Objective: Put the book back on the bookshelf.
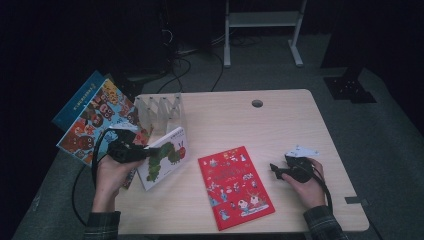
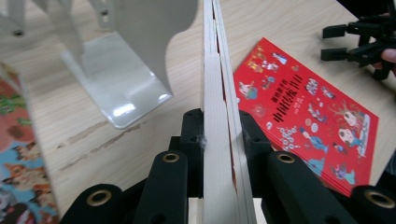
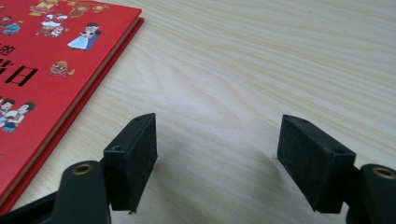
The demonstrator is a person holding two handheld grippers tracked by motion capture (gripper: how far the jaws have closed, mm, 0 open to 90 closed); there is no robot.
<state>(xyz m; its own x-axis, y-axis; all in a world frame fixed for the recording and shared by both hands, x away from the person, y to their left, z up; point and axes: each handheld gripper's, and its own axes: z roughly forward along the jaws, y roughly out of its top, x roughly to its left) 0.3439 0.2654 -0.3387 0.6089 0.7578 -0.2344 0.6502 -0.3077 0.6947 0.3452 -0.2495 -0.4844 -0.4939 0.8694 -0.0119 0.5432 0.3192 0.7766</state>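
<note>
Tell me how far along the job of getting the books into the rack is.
Nothing stands in the clear divider rack yet. In hand: the left gripper is clamped on the edge of the caterpillar book, carrying it near the rack. Left: the red book lies flat on the table, with the right gripper open beside its edge, and colourful books wait at the table's left.

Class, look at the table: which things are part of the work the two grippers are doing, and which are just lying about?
In the job:
- caterpillar book, clamped in the left gripper
- white book rack
- red book, beside the open right gripper

Lying about:
- owl picture book
- blue book beneath it
</note>
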